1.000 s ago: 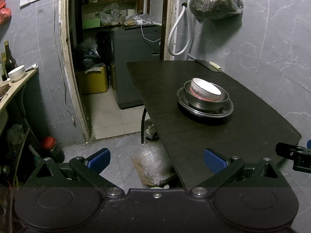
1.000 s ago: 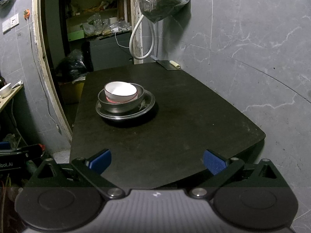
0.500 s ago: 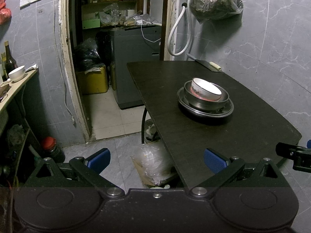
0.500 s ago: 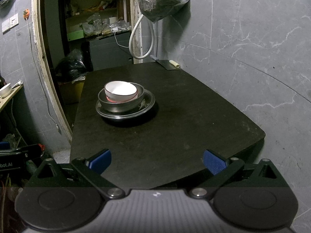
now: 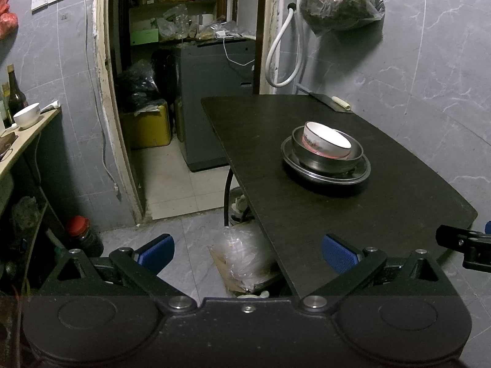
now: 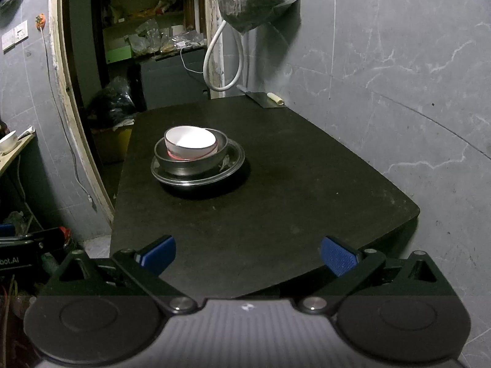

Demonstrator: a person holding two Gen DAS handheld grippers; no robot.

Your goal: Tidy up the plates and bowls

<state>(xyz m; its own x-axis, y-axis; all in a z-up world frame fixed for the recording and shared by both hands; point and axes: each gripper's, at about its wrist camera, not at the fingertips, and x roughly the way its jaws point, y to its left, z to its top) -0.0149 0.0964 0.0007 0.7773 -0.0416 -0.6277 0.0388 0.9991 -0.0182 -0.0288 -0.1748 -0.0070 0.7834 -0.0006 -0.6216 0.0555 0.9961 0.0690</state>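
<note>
The dark rectangular desk carries one nested stack near its middle, well apart from both of your tools. At the bottom lies the wide, shallow, round metal plate; inside it sits the grey steel bowl; uppermost is the small white ceramic bowl with a red band, resting slightly tilted within the steel one. Judged from this arrangement, the stacking appears largely done; what may remain is seating the white bowl level or moving the stack, though no destination is visible. Your left hand-held gripper hangs beyond the desk's near-left edge, jaws spread wide and holding nothing. Your right hand-held gripper hovers over the near edge, likewise spread wide and empty, pointed toward the stack.
</note>
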